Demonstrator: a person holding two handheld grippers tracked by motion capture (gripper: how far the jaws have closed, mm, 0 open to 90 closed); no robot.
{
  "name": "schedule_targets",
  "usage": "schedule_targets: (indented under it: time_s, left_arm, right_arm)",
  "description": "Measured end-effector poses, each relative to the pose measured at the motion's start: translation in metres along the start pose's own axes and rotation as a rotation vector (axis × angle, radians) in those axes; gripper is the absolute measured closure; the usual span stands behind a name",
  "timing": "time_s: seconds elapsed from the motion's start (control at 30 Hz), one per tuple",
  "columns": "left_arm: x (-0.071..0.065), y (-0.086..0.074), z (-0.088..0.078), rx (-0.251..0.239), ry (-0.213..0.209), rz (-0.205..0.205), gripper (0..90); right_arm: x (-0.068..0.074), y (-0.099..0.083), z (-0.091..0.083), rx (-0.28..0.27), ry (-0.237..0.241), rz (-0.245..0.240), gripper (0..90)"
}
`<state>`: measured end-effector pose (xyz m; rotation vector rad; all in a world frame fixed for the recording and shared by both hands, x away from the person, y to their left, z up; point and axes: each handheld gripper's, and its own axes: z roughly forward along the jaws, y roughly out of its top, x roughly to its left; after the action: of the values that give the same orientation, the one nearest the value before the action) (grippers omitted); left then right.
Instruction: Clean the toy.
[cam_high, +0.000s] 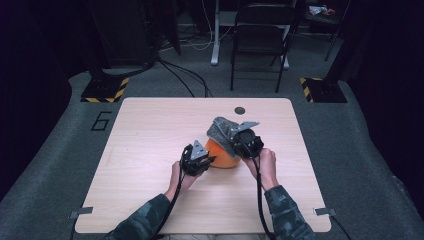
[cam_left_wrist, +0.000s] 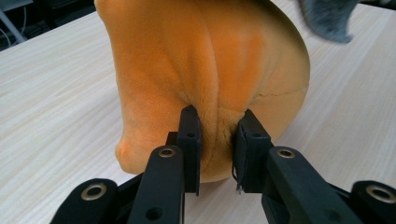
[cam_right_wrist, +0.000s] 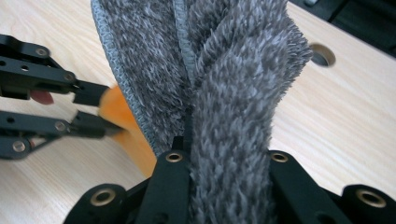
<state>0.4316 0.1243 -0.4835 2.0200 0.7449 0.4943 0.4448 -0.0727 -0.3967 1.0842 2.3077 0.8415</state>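
A dim room with a dark folding chair (cam_high: 260, 35) and floor cables lies beyond a pale wooden bench (cam_high: 150, 150), which has a round cable hole (cam_high: 240, 110) near its far edge. Right of the bench's centre sits an orange plush piece (cam_high: 220, 152), with a grey fuzzy piece (cam_high: 222, 131) draped over its far side and lifted off it.

The left gripper (cam_high: 196, 161) comes in from the near left, held by the person's left hand (cam_high: 179, 175). In the left gripper view its fingers (cam_left_wrist: 190, 140) are clamped on a fold of the orange plush, which bunches into a ridge between the pads; the plush rests on the bench just beyond them.

The right gripper (cam_high: 246, 142) stands at the right side of the plush, held by the right hand (cam_high: 267, 167). In the right gripper view its fingers (cam_right_wrist: 173, 163) are pressed together on the grey fuzzy piece (stitched hem running up the middle), which rises from them above the bench. To the left in that view the left gripper's fingers pinch the orange plush, which lies partly under the grey piece's edge.

Both sleeves have a camouflage pattern.
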Motion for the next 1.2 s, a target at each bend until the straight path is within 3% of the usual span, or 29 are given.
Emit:
schedule_targets:
  time_s: [0.07, 0.13, 0.23, 0.37, 0.5, 0.57, 0.8, 0.97, 1.0, 1.1, 1.2]
  left_arm:
    - [0.000, 0.000, 0.000, 0.003, 0.004, 0.002, 75.0]
    - [0.000, -0.001, 0.002, 0.008, 0.000, -0.003, 74.8]
    - [0.001, -0.003, 0.003, 0.008, -0.008, -0.007, 74.7]
    - [0.006, -0.005, 0.004, 0.009, -0.016, -0.023, 74.3]
    - [0.007, -0.005, 0.005, 0.005, -0.014, -0.030, 74.1]
    - [0.009, -0.005, 0.006, 0.005, -0.020, -0.033, 73.9]
    - [0.014, -0.007, 0.006, 0.004, -0.038, -0.065, 73.7]
    - [0.017, -0.007, 0.006, 0.002, -0.039, -0.078, 73.4]
    - [0.018, -0.008, 0.006, 0.001, -0.037, -0.081, 73.2]
    - [0.020, -0.009, 0.005, 0.007, -0.041, -0.093, 72.7]
    - [0.019, -0.008, 0.006, 0.008, -0.041, -0.094, 72.2]
  right_arm:
    - [0.010, 0.002, 0.007, 0.026, -0.008, -0.040, 78.8]
    - [0.021, 0.000, 0.016, 0.057, -0.066, -0.089, 78.9]
    - [0.020, -0.002, 0.020, 0.062, -0.074, -0.102, 78.9]
    - [0.008, -0.007, 0.022, 0.091, -0.049, -0.053, 79.0]
    - [-0.005, -0.017, 0.025, 0.116, -0.065, -0.044, 79.0]
    - [-0.014, -0.024, 0.028, 0.127, -0.056, -0.009, 78.9]
    - [-0.038, -0.051, 0.052, 0.227, -0.010, 0.144, 78.9]
    - [-0.047, -0.068, 0.072, 0.289, 0.025, 0.174, 78.8]
    - [-0.049, -0.069, 0.073, 0.287, 0.039, 0.191, 78.8]
    - [-0.053, -0.064, 0.065, 0.275, 0.022, 0.195, 78.8]
    - [-0.057, -0.051, 0.040, 0.194, -0.001, 0.192, 78.8]
